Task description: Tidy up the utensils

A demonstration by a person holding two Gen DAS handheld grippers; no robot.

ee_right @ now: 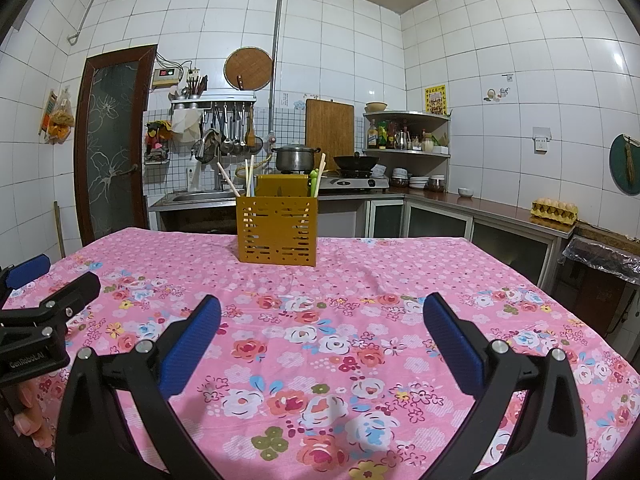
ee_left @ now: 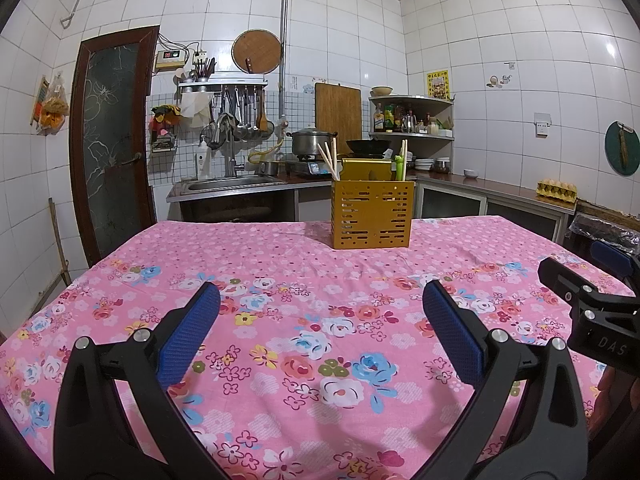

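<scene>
A yellow slotted utensil caddy (ee_left: pixel 371 214) stands upright toward the far middle of the tabletop (ee_left: pixel 280 264), which is covered by a pink floral cloth. Pale chopsticks (ee_left: pixel 330 159) lean out of its left compartment, and another pair (ee_left: pixel 404 157) rises on the right beside a green-handled utensil (ee_left: pixel 399 166); what the green piece is cannot be made out. The right wrist view shows the same caddy (ee_right: pixel 277 231) with the chopsticks (ee_right: pixel 229 179) splayed at differing angles. No loose utensil shows on the cloth in either view.

Both tools hang low over the near part of the cloth, well apart from the caddy. The left gripper (ee_left: pixel 320 300) has its jaws spread wide with nothing between them, and the right gripper (ee_right: pixel 320 312) is likewise released and empty. Each shows at the edge of the other's view, side by side.

With everything apparently standing in the caddy and both tools empty, this looks like either the very start or the close of the sorting; the pictures alone do not settle which. If work remains, it is probably gathering the scattered chopsticks into one compartment. That would call for reaching forward above the caddy rim, closing on a thin stick near its top, and lifting straight up so the light caddy is not tipped or dragged.
</scene>
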